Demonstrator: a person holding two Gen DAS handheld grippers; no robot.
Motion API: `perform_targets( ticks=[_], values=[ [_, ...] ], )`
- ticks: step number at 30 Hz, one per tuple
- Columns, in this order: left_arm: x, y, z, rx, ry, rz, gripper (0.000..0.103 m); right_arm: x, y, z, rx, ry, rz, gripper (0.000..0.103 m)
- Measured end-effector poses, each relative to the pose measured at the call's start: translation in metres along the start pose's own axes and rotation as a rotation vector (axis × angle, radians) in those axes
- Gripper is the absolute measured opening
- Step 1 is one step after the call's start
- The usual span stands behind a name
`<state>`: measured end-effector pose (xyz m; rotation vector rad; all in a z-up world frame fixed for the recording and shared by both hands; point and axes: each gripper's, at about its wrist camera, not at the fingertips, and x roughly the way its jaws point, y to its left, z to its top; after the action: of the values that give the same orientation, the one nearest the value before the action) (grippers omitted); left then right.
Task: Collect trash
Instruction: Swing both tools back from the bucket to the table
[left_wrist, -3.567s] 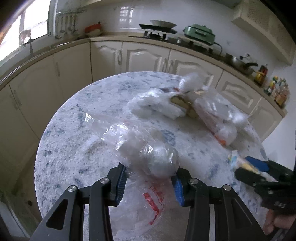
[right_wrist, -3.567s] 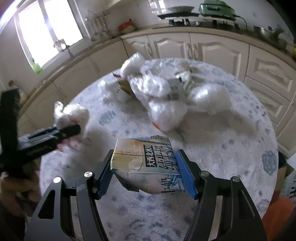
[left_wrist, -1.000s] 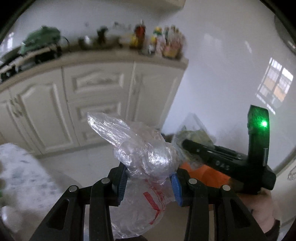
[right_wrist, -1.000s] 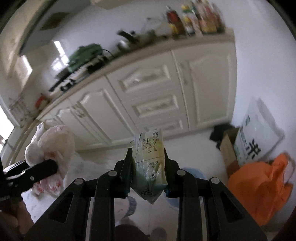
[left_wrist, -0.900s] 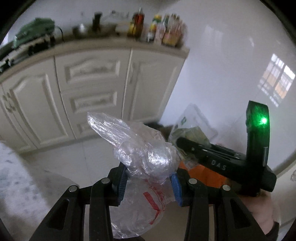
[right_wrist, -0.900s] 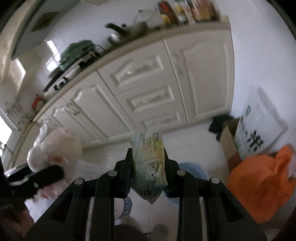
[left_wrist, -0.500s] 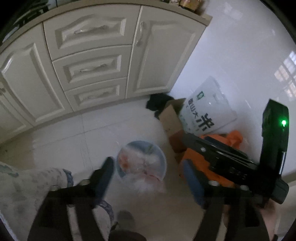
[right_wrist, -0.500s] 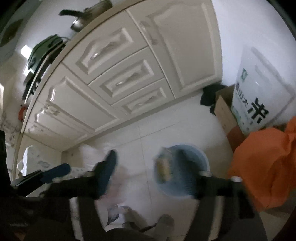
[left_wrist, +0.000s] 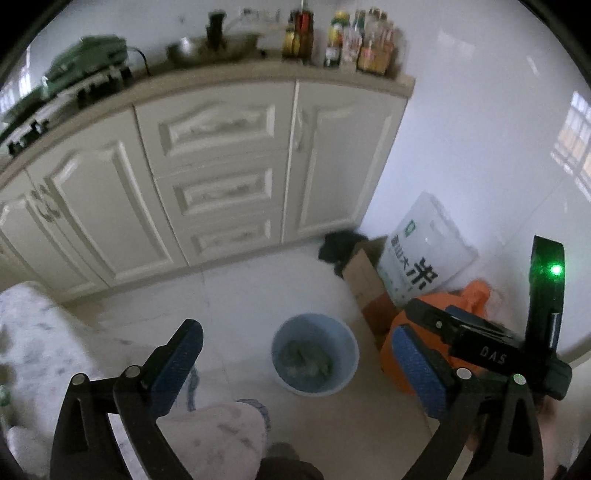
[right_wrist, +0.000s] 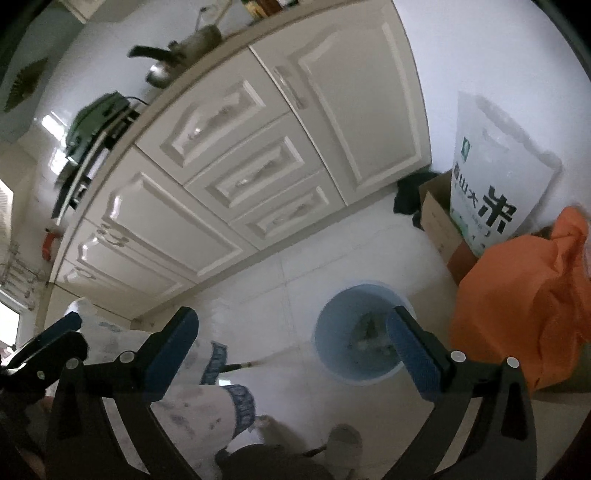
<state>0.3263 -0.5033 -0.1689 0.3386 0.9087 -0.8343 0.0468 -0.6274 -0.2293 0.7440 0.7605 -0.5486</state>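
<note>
A light blue bin (left_wrist: 347, 341) stands on the white tiled floor with crumpled trash (left_wrist: 304, 356) lying in it. My left gripper (left_wrist: 297, 356) hangs above it, jaws opening wide, nothing between the blue pads. In the right wrist view the same bin (right_wrist: 330, 317) sits under the right-hand finger (right_wrist: 410, 343), with trash (right_wrist: 369, 328) showing inside. My right gripper (right_wrist: 291, 341) is also opening, with nothing between its pads. The plastic bag wad and the milk carton are out of both grips.
Right of the bin lie an orange bag (left_wrist: 478, 293) (right_wrist: 517, 295), a cardboard box (left_wrist: 365, 280) and a white printed sack (left_wrist: 421, 251) (right_wrist: 491, 166). Cream cabinets (left_wrist: 221, 184) line the wall behind. A patterned tablecloth (left_wrist: 37, 350) hangs at the lower left.
Both grippers went from shut to wide open. The plastic bag wad left the left jaws and the milk carton left the right jaws, dropping toward the blue bin.
</note>
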Motion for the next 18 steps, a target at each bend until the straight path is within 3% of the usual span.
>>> perform_targets(
  ticks=[5,10,18],
  values=[
    [-0.066,0.008,-0.022,-0.015,-0.114,0.016,0.102,-0.043,0.034,-0.006,-0.034,-0.061,0.035,0.103],
    [-0.142,0.024,-0.065,-0.066,-0.229,0.034,0.102,-0.08,0.081,-0.013,-0.107,-0.112,0.071,0.103],
    [-0.269,0.068,-0.174,-0.162,-0.36,0.102,0.102,-0.127,0.167,-0.032,-0.244,-0.179,0.16,0.103]
  ],
)
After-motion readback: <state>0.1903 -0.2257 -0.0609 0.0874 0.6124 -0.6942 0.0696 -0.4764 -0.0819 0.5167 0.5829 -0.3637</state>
